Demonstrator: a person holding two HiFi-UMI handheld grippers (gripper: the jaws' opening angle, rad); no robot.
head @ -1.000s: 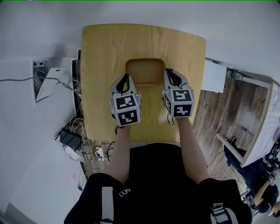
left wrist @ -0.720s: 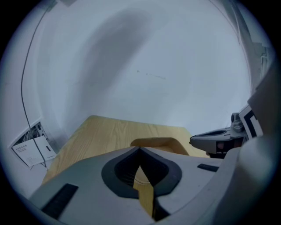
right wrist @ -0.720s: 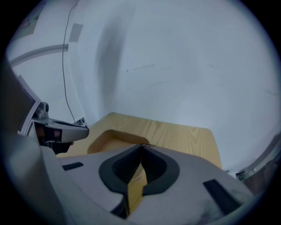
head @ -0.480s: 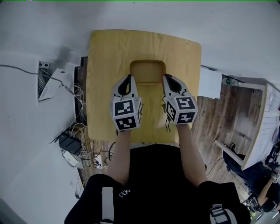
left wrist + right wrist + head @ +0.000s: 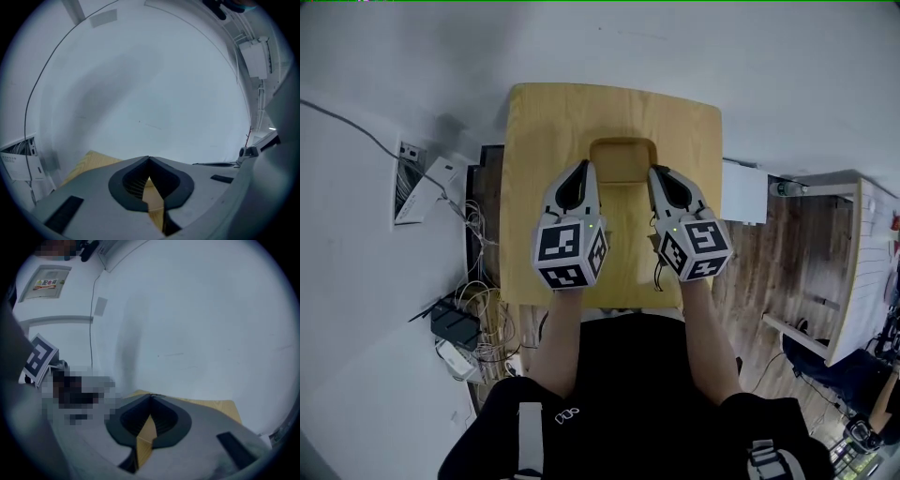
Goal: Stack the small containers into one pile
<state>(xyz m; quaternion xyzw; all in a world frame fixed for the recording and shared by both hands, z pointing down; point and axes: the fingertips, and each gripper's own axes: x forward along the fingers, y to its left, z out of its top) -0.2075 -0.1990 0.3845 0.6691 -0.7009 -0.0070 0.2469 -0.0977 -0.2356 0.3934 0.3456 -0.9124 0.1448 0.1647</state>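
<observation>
A tan, rounded-rectangular container (image 5: 622, 159) sits on the middle of the light wooden table (image 5: 544, 122); I cannot tell how many are nested in it. My left gripper (image 5: 584, 167) hovers above the table just left of the container, its tips meeting with nothing between them. My right gripper (image 5: 657, 172) hovers just right of it, also shut and empty. In the left gripper view the shut left gripper (image 5: 149, 159) points at a white wall, with only a sliver of table (image 5: 89, 161) below. The right gripper view shows the shut right gripper (image 5: 151, 396) the same way.
The table stands against a white wall. Left of it on the floor lie tangled cables and a power strip (image 5: 455, 323), and a wall outlet panel (image 5: 411, 178). A white box (image 5: 744, 192) and a white bench (image 5: 853, 272) stand on the wooden floor at the right.
Both grippers have risen toward the head camera and drawn away from the container's sides. The table and container now look smaller and sit farther right in the head view.
</observation>
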